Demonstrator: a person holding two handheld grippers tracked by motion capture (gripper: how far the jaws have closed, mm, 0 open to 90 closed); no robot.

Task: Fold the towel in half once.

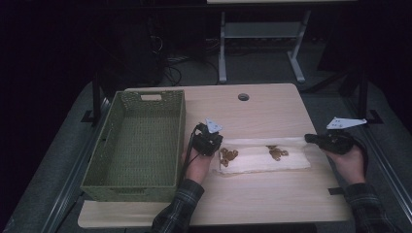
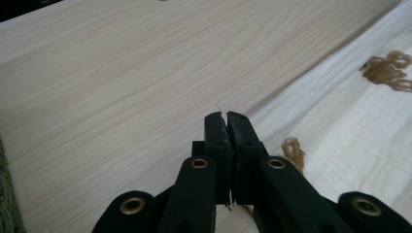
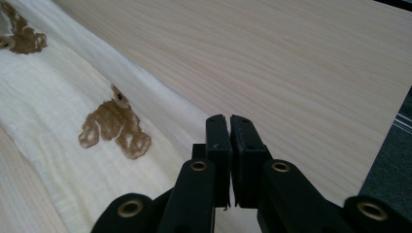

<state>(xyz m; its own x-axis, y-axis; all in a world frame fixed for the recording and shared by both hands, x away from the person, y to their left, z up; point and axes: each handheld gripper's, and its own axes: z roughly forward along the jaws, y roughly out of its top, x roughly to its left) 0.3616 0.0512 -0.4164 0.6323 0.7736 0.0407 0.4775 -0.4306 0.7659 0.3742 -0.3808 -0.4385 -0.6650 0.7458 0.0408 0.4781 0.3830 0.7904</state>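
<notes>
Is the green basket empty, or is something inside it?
Empty. The high view shows the green basket with only its bare woven floor inside.

The high view looks forward and down from above the near edge of the table (image 1: 272,199), taking in its whole top and what seems to be dim floor beyond. Each gripper view sits low and close over the wood, looking along its own black jaws. All three share the white cloth (image 1: 291,160) (image 2: 350,121) (image 3: 43,121): lower right in the left gripper view, left side in the right one.

The cloth (image 2: 350,121) runs off the left gripper view's right edge.
</notes>
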